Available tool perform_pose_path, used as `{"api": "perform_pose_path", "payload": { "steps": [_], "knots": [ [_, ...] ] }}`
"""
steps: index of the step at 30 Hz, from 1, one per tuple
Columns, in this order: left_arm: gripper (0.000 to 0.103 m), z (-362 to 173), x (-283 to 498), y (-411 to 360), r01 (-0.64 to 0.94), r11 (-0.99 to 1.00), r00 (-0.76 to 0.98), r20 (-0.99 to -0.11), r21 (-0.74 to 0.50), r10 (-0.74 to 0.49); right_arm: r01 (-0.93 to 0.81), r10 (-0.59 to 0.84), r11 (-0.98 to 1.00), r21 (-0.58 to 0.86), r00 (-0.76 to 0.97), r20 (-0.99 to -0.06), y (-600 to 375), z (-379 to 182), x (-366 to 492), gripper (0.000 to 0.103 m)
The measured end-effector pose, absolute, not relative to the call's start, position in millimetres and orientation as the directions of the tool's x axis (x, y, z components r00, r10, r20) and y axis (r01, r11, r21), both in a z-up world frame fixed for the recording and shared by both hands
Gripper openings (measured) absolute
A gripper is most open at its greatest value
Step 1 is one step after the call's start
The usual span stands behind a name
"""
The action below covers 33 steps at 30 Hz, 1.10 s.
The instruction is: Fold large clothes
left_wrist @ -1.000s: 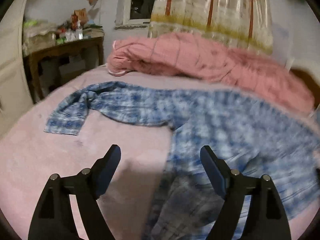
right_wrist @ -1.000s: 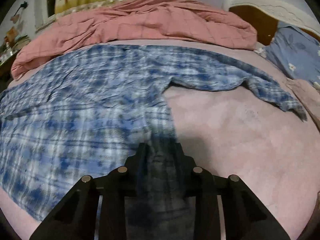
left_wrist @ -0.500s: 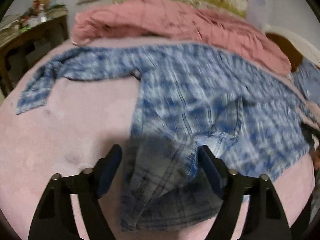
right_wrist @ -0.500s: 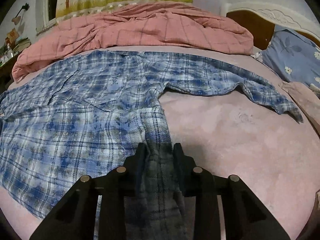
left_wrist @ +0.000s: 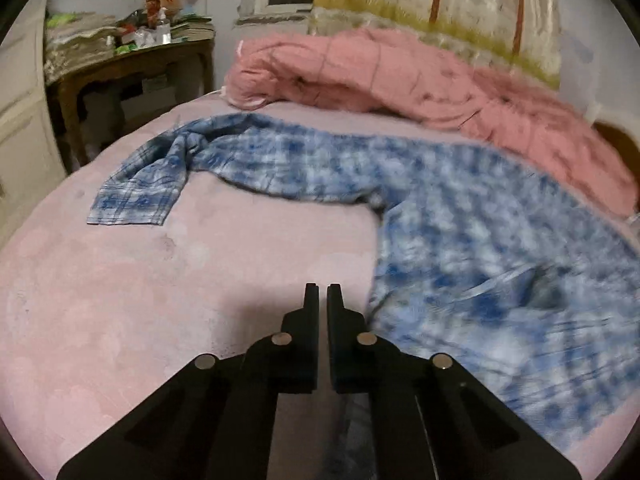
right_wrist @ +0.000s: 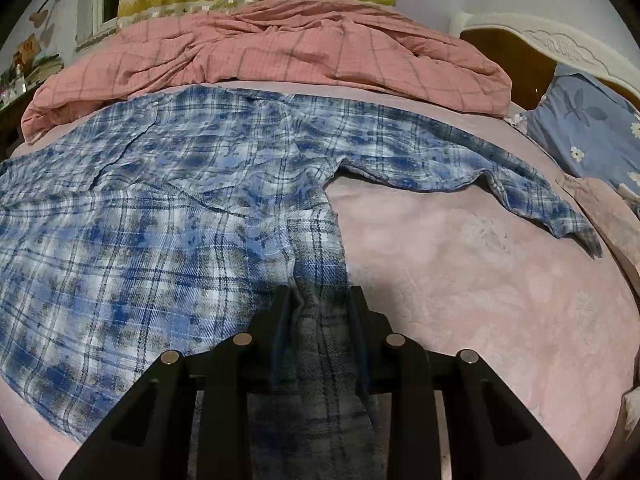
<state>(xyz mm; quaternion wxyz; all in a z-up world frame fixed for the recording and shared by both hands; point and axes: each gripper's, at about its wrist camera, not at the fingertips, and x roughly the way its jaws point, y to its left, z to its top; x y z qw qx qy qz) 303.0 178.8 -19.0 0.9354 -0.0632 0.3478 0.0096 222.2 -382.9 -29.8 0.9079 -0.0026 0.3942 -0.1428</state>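
Left gripper [left_wrist: 323,294]: black fingers drawn almost together, only a thin slit between them; a dark strip of cloth shows low behind the fingers, but whether any fabric is pinched at the tips cannot be told. Right gripper [right_wrist: 320,300]: fingers narrowed onto a bunched fold at the lower edge of the shirt [right_wrist: 168,216], fabric filling the gap and trailing down between the finger frames. Shirt: blue and white plaid, large, long-sleeved, spread flat on the bed [right_wrist: 480,280]; in the left wrist view its body [left_wrist: 500,264] lies to the right of the closed fingers, blurred. Left-side sleeve [left_wrist: 168,176]: stretched out across the pink sheet, cuff end crumpled and partly turned over. Right-side sleeve [right_wrist: 520,188]: extended toward the pillow side, cuff lying on the sheet. Bed: covered in a pale pink sheet, bare on both sides of the shirt body. Quilt [right_wrist: 280,52]: salmon pink with a grid pattern, heaped along the far edge of the bed, just behind the shirt's shoulders. Pillow [right_wrist: 588,128]: blue, floral, at the far right beside the headboard [right_wrist: 552,44]. Wooden side table [left_wrist: 132,68]: far left, top cluttered with small items. Curtain [left_wrist: 440,4]: printed, on the far wall.
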Motion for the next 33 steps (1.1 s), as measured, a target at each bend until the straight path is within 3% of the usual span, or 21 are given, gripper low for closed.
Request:
{"api": "perform_pose_path", "payload": {
  "steps": [1,3,4,7,10,14,20,24,27,31,32,33],
  "knots": [
    [0.011,-13.7,299.0,179.4,-0.049,0.991,0.771,-0.635,-0.127,-0.044,0.257,-0.257,0.96,-0.112,0.651,-0.714,-383.9,-29.2,221.8,0.03],
    [0.058,-2.8,285.8,177.0,0.002,0.987,0.793,-0.601,-0.159,-0.098,0.257,-0.25,0.961,-0.101,0.656,-0.712,-385.4,-28.2,220.8,0.03],
    [0.061,2.5,277.4,173.3,0.038,0.984,0.803,-0.581,-0.175,-0.134,0.257,-0.249,0.961,-0.099,0.658,-0.711,-385.4,-27.8,220.7,0.03],
    [0.061,10.7,260.3,152.8,0.19,0.955,0.766,-0.575,-0.226,-0.288,0.251,-0.247,0.963,-0.101,0.663,-0.706,-383.6,-26.8,220.0,0.03],
    [0.061,-3.6,256.6,117.8,0.321,0.92,0.637,-0.668,-0.223,-0.384,0.25,-0.253,0.962,-0.111,0.661,-0.707,-381.7,-27.5,220.8,0.03],
    [0.047,-30.2,273.6,85.6,0.233,0.972,0.644,-0.75,0.004,-0.151,0.248,-0.253,0.962,-0.113,0.658,-0.709,-381.4,-28.0,221.3,0.03],
    [0.045,-33.2,308.1,111.9,0.062,0.993,0.702,-0.712,0.098,0.027,0.246,-0.252,0.962,-0.114,0.655,-0.712,-383.5,-29.1,222.5,0.03],
    [0.042,-39.2,315.8,140.7,0.015,1.0,0.67,-0.743,0.005,-0.006,0.243,-0.248,0.963,-0.113,0.651,-0.717,-385.0,-30.9,224.5,0.03],
    [0.043,-24.5,297.1,141.1,0.048,0.999,0.715,-0.698,-0.015,-0.045,0.235,-0.232,0.967,-0.094,0.674,-0.701,-385.0,-27.5,221.0,0.03],
    [0.056,1.5,247.7,126.8,0.172,0.984,0.757,-0.634,-0.043,-0.159,0.16,-0.163,0.985,-0.059,0.781,-0.603,-374.9,-5.7,196.4,0.03],
    [0.058,5.7,239.2,120.2,0.187,0.982,0.763,-0.624,-0.032,-0.166,0.14,-0.15,0.988,-0.061,0.804,-0.576,-369.1,0.5,187.2,0.032],
    [0.059,8.5,229.7,112.8,0.199,0.98,0.77,-0.615,-0.021,-0.169,0.124,-0.133,0.991,-0.055,0.817,-0.561,-364.1,4.3,179.3,0.041]
  ]
}}
